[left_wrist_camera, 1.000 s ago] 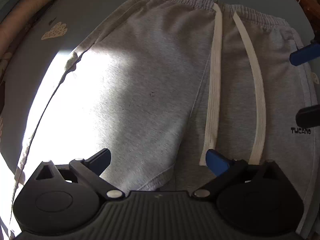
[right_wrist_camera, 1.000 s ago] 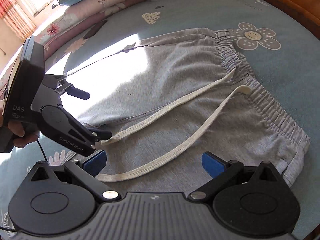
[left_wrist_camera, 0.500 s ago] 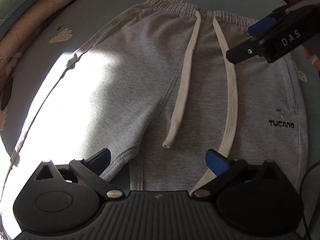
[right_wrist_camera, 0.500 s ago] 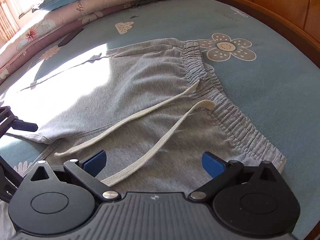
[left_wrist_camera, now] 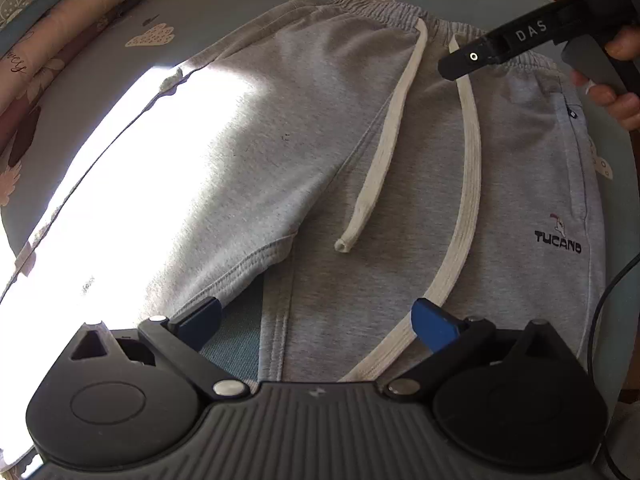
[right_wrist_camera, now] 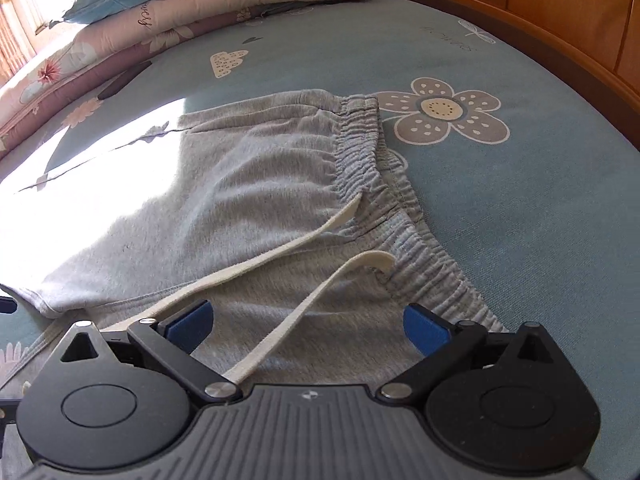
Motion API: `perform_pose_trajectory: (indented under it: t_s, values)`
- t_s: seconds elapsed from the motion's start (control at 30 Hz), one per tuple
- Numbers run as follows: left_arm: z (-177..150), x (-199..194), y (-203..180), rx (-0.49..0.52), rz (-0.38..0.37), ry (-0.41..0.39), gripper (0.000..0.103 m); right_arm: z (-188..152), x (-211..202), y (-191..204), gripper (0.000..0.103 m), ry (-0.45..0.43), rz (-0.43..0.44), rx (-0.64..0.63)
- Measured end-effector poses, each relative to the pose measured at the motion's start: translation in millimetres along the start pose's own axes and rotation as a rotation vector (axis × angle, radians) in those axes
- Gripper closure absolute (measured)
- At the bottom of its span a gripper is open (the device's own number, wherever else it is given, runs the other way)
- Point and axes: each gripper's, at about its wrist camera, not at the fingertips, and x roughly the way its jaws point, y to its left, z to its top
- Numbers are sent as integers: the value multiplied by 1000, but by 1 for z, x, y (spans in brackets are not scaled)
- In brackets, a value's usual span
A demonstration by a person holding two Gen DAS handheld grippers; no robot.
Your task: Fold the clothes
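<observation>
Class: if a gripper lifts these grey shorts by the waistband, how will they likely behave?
The grey shorts lie limp and creased on the bed, so they would probably droop. The loose drawstrings would likely dangle and swing.

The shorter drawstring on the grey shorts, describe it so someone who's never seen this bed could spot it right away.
On the blue flowered bedsheet lie grey shorts, spread flat with the waistband at the far end. Two cream drawstrings run from the waistband's middle down the front. The shorter drawstring lies nearer the sunlit leg and ends in a free tip mid-fabric, while the longer drawstring curves on towards the TUCANO logo side.
</observation>
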Motion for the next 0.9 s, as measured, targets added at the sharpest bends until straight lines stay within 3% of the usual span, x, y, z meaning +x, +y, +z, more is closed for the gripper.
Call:
perform_pose_trajectory:
  t_s: [0.1,0.2,0.23,0.33,0.4,0.5,0.63,0.73,0.9]
  values:
    - [1,0,-2,-25,-18,-4,2,14,0,18,0,-26,104,19]
    - [-1,1,-6,-24,-26,-9,2,22,25,29,0,4,161,25]
    - [-2,1,-6,-21,-24,-3,2,23,35,28,0,15,144,18]
    - [-9,2,-5,-35,-27,4,2,28,50,9,1,58,-19,51]
    - [-13,3,-2,-57,-30,5,2,33,40,-3,2,47,23,106]
    - [-17,5,0,-90,-28,7,2,45,20,5,0,-23,32,83]
    - [-14,4,1,-110,-33,-5,2,72,25,30,0,-83,139,19]
    - [-11,4,4,-107,-34,-20,2,87,52,46,0,-44,209,12]
    - [-8,11,12,-126,-46,-13,2,87,86,46,0,54,243,34]
